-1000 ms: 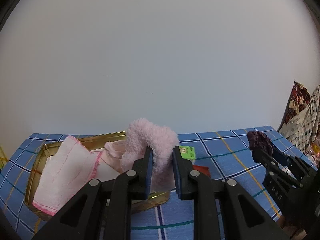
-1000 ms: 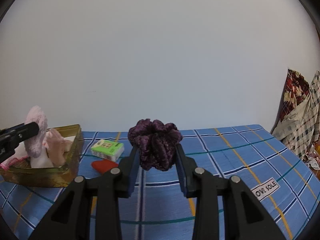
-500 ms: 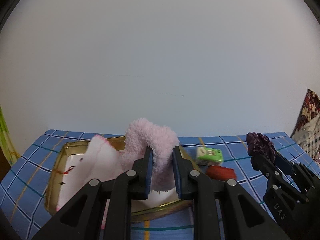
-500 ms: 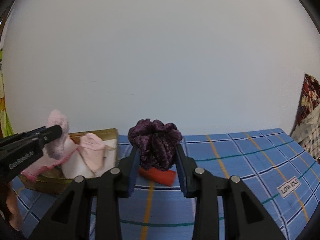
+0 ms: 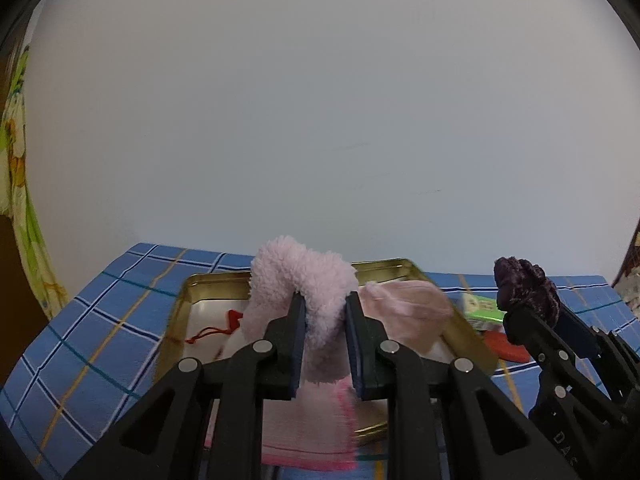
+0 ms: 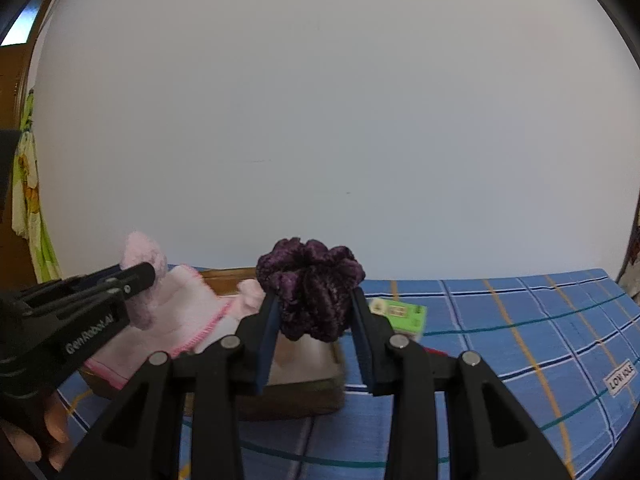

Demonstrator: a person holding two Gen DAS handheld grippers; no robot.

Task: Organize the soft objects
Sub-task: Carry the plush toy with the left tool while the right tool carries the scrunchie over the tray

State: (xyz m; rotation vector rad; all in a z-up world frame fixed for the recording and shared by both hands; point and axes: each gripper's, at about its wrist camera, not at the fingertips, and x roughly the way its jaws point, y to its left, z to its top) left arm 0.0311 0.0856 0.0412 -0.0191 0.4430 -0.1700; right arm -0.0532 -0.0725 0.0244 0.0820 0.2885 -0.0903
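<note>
Here: left claw (image 5: 325, 320) clenched on fluffy pink scrunchie (image 5: 304, 280), raised above gold tin (image 5: 460, 320). Right claw (image 6: 314, 320) clenched on purple scrunchie (image 6: 310, 288), raised beside tin's right edge. Inside tin: pink cloths (image 5: 404, 312), partly hidden. Beyond, on blue checked cloth (image 6: 520, 312): green packet (image 6: 400, 312), red item mostly hidden.
</note>
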